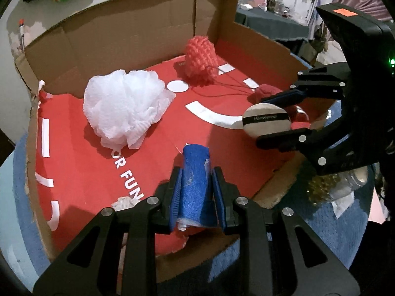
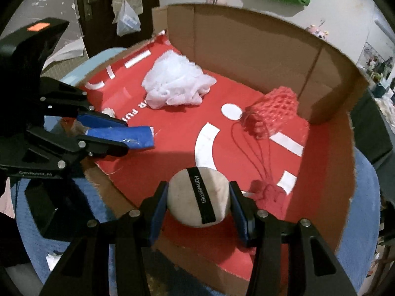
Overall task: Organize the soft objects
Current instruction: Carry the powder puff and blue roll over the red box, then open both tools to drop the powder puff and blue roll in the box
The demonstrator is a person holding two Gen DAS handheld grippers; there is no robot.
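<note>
My left gripper is shut on a rolled blue sponge cloth, held over the near edge of an open cardboard box with a red floor. From the right wrist view the same left gripper and blue roll show at the left. My right gripper is shut on a round beige powder puff with a black strap, over the box's near right part; it also appears as the right gripper with the puff. A white mesh bath pouf and a red crocheted pouch lie inside.
Red cords run from the red pouch to a small red knot beside the puff. The box sits on a blue cloth-covered surface. A small white scrap lies near the left fingers. Cluttered tables and a green bag stand behind.
</note>
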